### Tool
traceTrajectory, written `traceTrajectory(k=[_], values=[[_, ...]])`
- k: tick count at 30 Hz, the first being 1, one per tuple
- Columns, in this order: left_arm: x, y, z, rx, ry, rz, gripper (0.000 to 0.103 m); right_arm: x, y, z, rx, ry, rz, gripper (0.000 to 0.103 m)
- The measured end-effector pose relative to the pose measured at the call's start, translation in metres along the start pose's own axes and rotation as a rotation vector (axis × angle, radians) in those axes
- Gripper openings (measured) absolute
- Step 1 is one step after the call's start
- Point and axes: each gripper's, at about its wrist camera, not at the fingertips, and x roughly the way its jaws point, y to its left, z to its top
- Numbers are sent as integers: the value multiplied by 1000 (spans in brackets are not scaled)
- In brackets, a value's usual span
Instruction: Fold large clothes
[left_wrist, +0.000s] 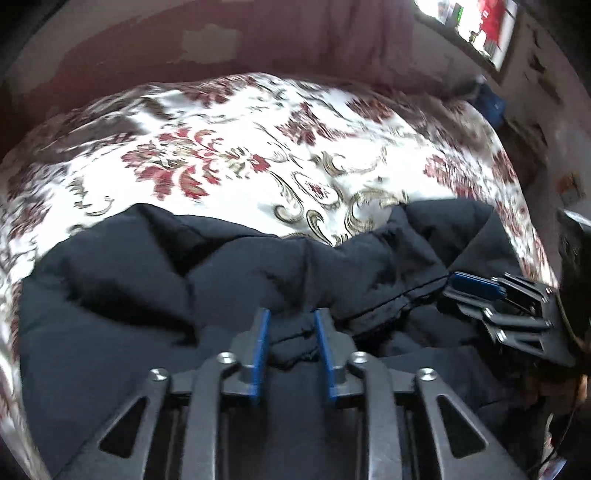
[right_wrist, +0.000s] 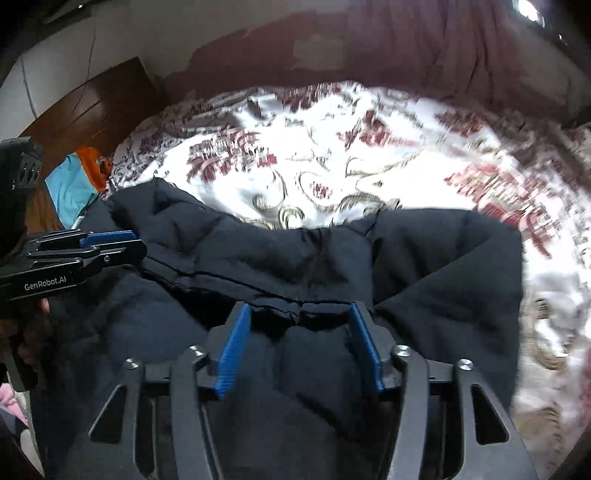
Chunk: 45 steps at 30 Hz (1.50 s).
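jacket (left_wrist: 229, 280) hem between both claws, on bedspread (left_wrist: 229, 155).

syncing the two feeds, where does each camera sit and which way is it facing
Left wrist: rides on the left claw, looking forward along its blue-padded fingers, which straddle a fold of the dark navy padded jacket on the white-and-red floral bedspread; the right claw enters from the right edge.
Right wrist: rides on the right claw, jaws wide apart over the jacket's hem; the left claw and part of the person's hand show at left.
Shared: jacket, bedspread, dark red wall behind; each view catches the other claw.
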Motion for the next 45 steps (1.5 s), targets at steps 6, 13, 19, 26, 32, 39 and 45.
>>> traceTrajectory(k=[6, 13, 19, 26, 32, 39, 45], values=[[-50, -9, -1, -30, -65, 28, 79, -59, 14, 11, -49, -74, -55, 73], [-122, -20, -7, -65, -186, 25, 92, -131, 33, 15, -51, -181, -99, 91], [-181, -34, -27, -54, -287, 65, 102, -188, 44, 1, -10, -280, -87, 95], [-239, -50, -69, -64, -389, 106, 102, -244, 71, -44, -51, -400, -94, 97], [-276, -55, -112, -122, -453, 94, 102, -281, 88, -83, -82, -468, -104, 97], [-315, -76, -168, -106, -546, 110, 102, -321, 97, -133, -74, -532, -72, 97], [-341, -95, -209, -84, -584, 118, 102, -354, 103, -161, -87, -574, -75, 97]])
